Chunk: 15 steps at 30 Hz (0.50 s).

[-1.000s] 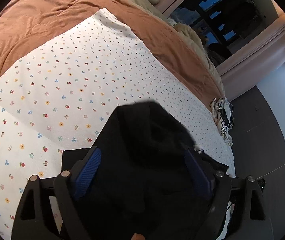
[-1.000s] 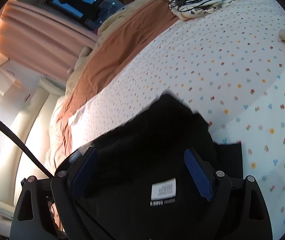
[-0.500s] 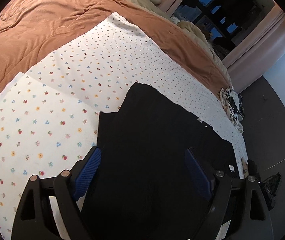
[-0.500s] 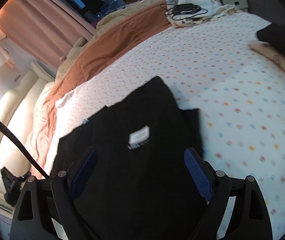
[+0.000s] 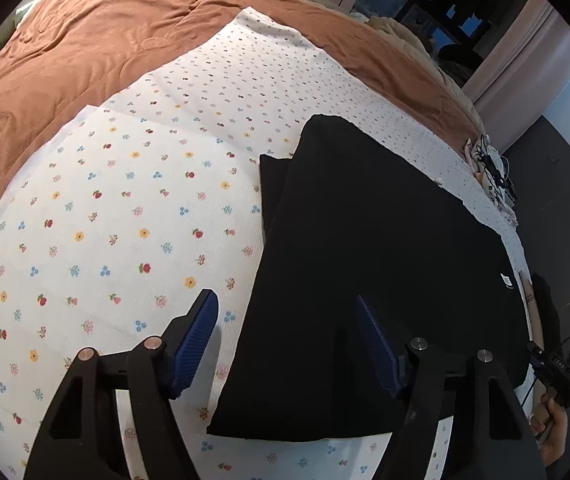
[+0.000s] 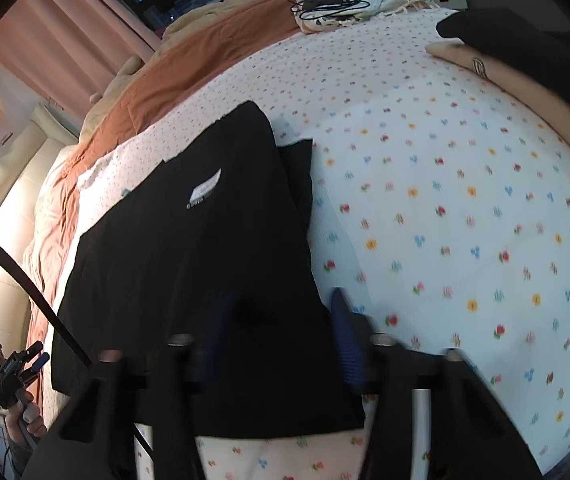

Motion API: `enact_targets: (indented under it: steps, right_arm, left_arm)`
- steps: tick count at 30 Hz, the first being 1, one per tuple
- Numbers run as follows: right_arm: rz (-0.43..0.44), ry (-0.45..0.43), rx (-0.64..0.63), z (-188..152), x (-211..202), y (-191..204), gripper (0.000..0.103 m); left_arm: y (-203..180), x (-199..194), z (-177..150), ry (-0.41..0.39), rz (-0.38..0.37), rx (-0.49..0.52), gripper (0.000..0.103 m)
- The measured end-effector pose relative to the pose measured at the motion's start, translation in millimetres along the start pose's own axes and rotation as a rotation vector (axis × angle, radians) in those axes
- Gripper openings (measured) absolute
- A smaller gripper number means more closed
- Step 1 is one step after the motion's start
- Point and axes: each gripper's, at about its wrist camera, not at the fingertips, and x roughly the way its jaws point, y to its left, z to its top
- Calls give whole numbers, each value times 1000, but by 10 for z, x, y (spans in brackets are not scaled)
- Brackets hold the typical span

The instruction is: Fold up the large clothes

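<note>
A large black garment (image 5: pixel 365 240) lies flat on the floral sheet (image 5: pixel 125 220), folded into a long panel with a white label (image 6: pixel 205 190) showing. My left gripper (image 5: pixel 285 300) hovers over the garment's left edge, one pad over the sheet and one over the cloth. Its jaws are closing, with no pad pressing. My right gripper (image 6: pixel 281 296) is blurred over the same garment (image 6: pixel 189 260) near its right edge. Its jaws are closing too, with black cloth between them and a gap still showing.
A brown duvet (image 5: pixel 105 40) covers the far side of the bed. Cables on a pale cloth (image 6: pixel 333 0) sit at the far corner. Folded beige clothing (image 6: pixel 505 76) with a black piece (image 6: pixel 505 28) on it lies at the right. A hand (image 5: pixel 553 420) holds the other gripper.
The garment was bunched up close under both grippers and now lies spread flat. Both grippers have drawn back toward its near end, and both pairs of jaws stand narrower.
</note>
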Motion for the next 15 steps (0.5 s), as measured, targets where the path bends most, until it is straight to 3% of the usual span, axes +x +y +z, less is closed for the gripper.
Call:
enact_targets:
  steps: [1,3,5,15]
  right_arm:
    - [-5,-13,-6,-9,-30,-5,16]
    - [-4,-11,-5,-8,-25,-17,7]
    - [-3,-3,-5,6,12,-19,5]
    - [-16,32,29,124,154,-14,4]
  left_arm:
    - [23,21,-21,12,5,-4,64]
    - [66,85,-56,45,-1,-16,47]
    - [74,163,-88,77,-5,-16,38]
    - [61,180,-72,105,-9,-53,38]
